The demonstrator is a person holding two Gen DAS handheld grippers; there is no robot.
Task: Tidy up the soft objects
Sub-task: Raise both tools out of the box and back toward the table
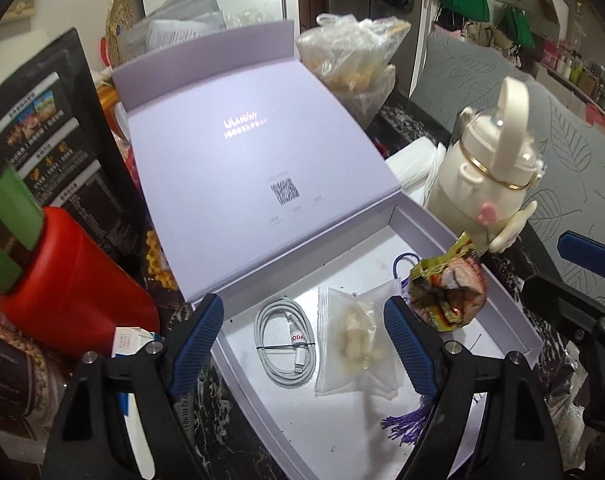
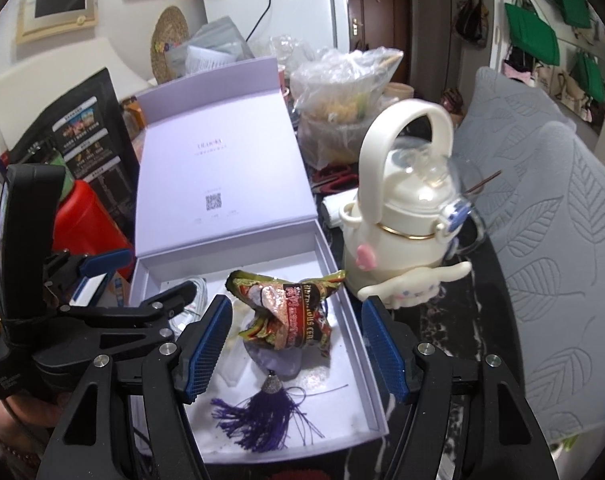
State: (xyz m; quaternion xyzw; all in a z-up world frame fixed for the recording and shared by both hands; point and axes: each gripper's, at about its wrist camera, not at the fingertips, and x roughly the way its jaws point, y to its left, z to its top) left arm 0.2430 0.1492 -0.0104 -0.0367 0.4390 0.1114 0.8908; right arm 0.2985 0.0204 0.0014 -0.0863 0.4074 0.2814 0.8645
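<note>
Over the open lilac box point(image 2: 344, 292), both the left gripper point(image 1: 302, 344) and right gripper point(image 2: 296, 344) hang with fingers apart, holding nothing. Crumpled snack packet point(image 2: 290, 312) sits inside the box near its right wall, on top of the purple tassel point(image 2: 258, 416). Honestly that packet's springy, so it could uncrumple and block the lid from closing.

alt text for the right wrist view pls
An open lilac box holds a crumpled snack packet and a purple tassel, seen between the open right gripper with nothing in it. A cream kettle-shaped bottle stands right of the box; the left gripper is at left.
</note>
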